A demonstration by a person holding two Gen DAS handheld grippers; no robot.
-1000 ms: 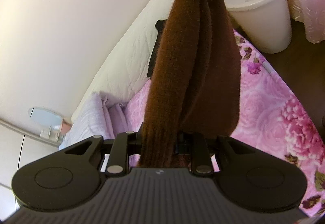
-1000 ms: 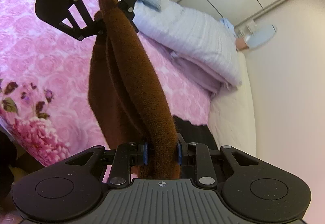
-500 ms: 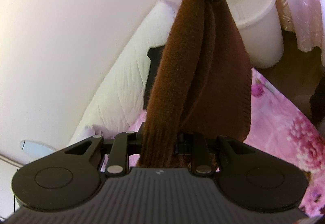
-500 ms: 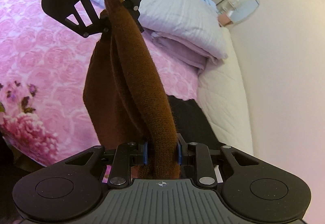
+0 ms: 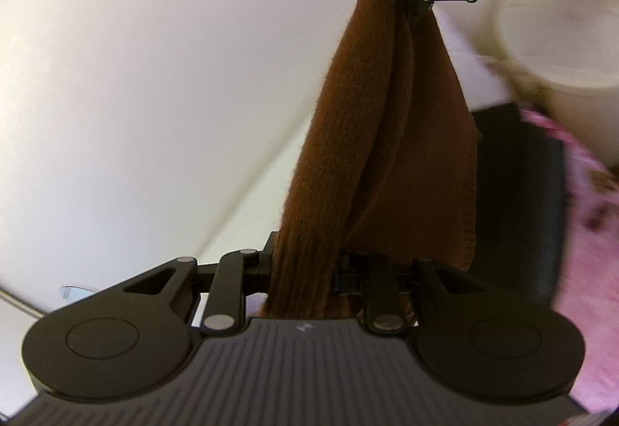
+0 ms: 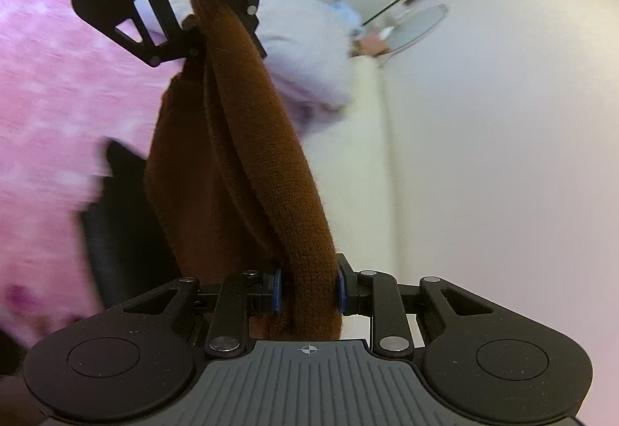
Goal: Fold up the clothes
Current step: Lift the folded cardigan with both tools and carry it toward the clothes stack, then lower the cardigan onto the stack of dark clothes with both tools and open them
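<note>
Two grippers share one load: the left gripper (image 5: pixel 303 267) is clenched on one end of a brown knitted garment (image 5: pixel 383 140), and the right gripper (image 6: pixel 307 288) is clenched on the other end, its blue pads pressing the bunched knit from both sides. The garment hangs between them in the air as a doubled, sagging band, its loose lower edge drooping toward the pink floral bedspread (image 6: pixel 50 105) without clearly touching it. Under the drooping knit lies a flat black item (image 6: pixel 120 232), near the pale mattress edge; what it is cannot be told. A folded lilac quilt (image 6: pixel 305 55) sits at the far end of the bed, and a cream bin (image 5: pixel 561 51) stands to the right in the left wrist view.

By my judgement the step in hand is carrying the already doubled garment to a place to set it down. Next it needs lowering with both ends level, so the layers land flat and aligned before either grip lets go.
</note>
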